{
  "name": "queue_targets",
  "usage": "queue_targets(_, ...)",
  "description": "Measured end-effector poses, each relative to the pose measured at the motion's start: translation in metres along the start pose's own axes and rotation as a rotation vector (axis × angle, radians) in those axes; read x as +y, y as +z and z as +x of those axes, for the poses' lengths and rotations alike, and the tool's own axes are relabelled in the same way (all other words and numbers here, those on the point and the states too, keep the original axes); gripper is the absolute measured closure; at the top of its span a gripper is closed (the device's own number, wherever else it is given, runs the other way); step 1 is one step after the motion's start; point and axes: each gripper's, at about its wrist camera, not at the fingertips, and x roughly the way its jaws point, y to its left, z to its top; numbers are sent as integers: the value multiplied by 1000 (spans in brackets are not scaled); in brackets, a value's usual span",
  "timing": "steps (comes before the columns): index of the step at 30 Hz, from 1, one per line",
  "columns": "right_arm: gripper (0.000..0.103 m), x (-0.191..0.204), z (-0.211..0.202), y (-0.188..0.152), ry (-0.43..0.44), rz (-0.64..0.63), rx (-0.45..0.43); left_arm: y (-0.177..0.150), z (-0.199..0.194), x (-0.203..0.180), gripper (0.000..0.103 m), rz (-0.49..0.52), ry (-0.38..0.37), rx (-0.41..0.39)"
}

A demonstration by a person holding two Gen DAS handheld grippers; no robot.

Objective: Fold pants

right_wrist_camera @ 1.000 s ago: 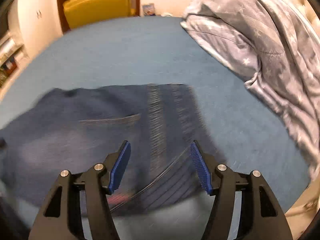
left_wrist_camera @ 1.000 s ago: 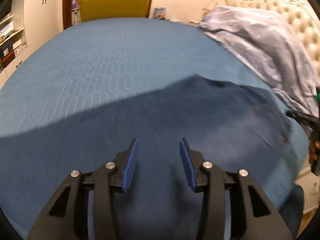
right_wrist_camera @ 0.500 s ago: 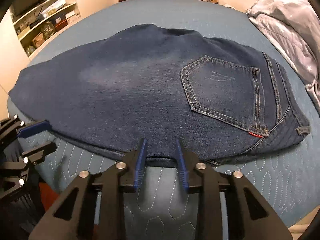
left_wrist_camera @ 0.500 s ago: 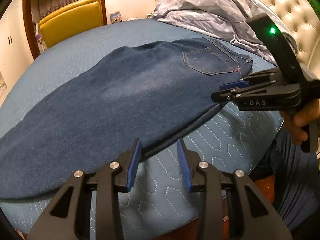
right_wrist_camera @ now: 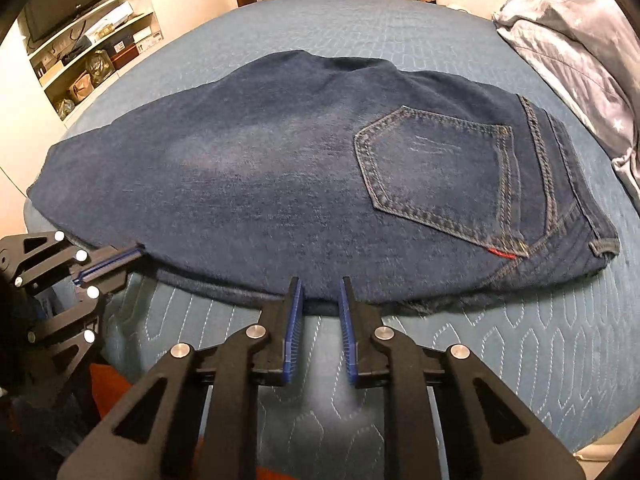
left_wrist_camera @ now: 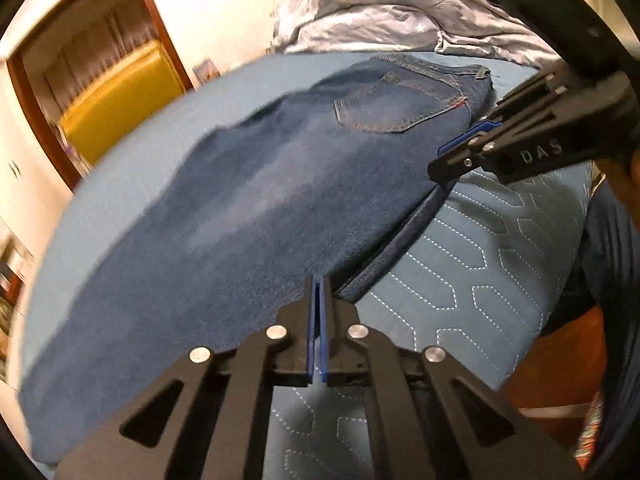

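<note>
A bed [right_wrist_camera: 520, 340] covered by a blue quilted spread is shown, occupying most of both views. A rumpled grey-blue duvet [right_wrist_camera: 580, 60] is seen at about 2 o'clock in the right wrist view. The pants [right_wrist_camera: 280, 184], dark blue jeans folded lengthwise with one back pocket [right_wrist_camera: 436, 172] facing up, are laid flat across the bed; the waistband end is placed toward 3 o'clock and the leg end toward 9 o'clock in the right wrist view.

The near edge of the pants is met by both tools. The left hand-held gripper [left_wrist_camera: 318, 296] is seen closed, its blue pads pressed together on the near edge of the pants at 6 o'clock in its own view; in the right wrist view the same left hand-held gripper [right_wrist_camera: 108, 262] appears at 8 o'clock, pinched on the hem edge. The right hand-held gripper [right_wrist_camera: 319, 294] is held partly open, a moderate gap being left between its blue pads, with the fingertips positioned at the near fold of the pants at 6 o'clock; whether the cloth is actually touched cannot be told. A yellow chair [left_wrist_camera: 116, 100] is visible beyond the bed at 10 o'clock in the left wrist view.
</note>
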Motion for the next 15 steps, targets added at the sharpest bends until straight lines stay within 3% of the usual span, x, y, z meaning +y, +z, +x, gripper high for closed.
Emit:
queue_targets(3, 86, -13, -9, -8, -8, 41, -9, -3, -8, -9, 102, 63, 57, -29)
queue_targets(8, 86, -38, -23, -15, -31, 114, -27, -9, -7, -32, 92, 198, 90, -33)
queue_targets(10, 86, -46, -26, -16, -27, 141, -30, -8, -9, -40, 69, 233, 105, -51)
queue_targets(15, 86, -55, -26, -13, -25, 171, -36, 7, -4, -47, 69, 249, 140, -69)
